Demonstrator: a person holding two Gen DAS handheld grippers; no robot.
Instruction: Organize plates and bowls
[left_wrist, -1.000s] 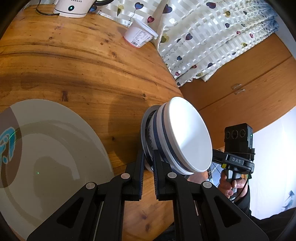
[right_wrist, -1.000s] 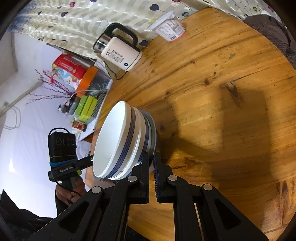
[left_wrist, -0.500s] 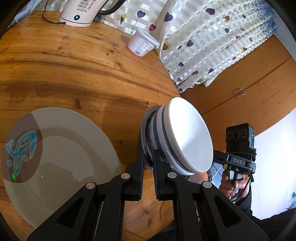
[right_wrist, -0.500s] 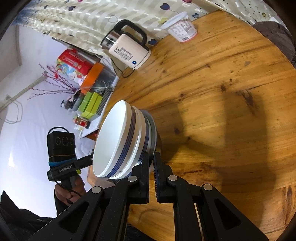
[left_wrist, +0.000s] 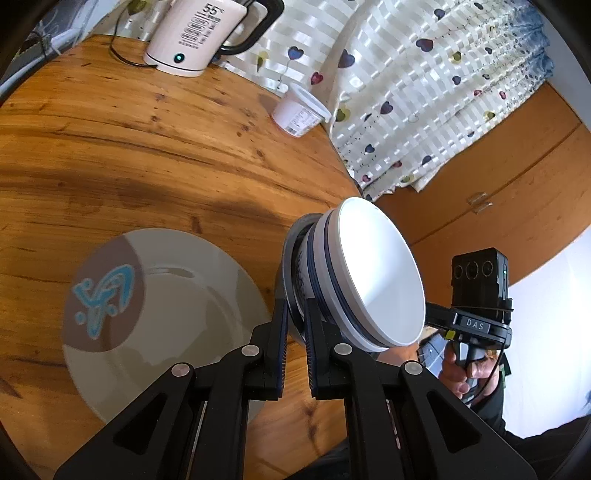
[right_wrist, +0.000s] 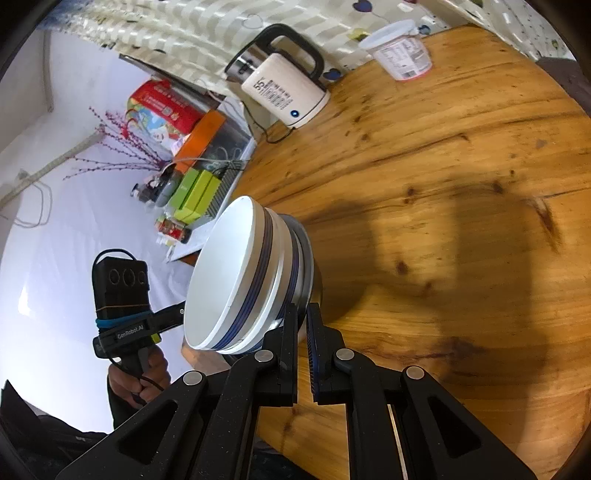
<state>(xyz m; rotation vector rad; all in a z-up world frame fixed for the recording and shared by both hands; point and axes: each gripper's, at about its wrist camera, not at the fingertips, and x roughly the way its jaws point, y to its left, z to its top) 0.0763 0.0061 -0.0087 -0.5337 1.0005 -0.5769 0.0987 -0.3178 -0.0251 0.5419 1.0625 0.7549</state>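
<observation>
Two grippers carry one stack of bowls (left_wrist: 369, 273) between them. In the left wrist view, the left gripper (left_wrist: 295, 317) pinches its rim; the plate (left_wrist: 173, 332) now lies farther off. In the right wrist view, the right gripper (right_wrist: 301, 325) pinches the opposite rim above the table (right_wrist: 443, 184), so the lift seems under way.

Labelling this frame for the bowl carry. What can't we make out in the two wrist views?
- Bowl stack, both views: its number of bowls; nested rims overlap.
- Left gripper and right gripper: pad contact hidden behind the stack's rim.
- Plate, left view: near edge covered by the gripper; absent from the right view.
- Tub label: too small.
</observation>
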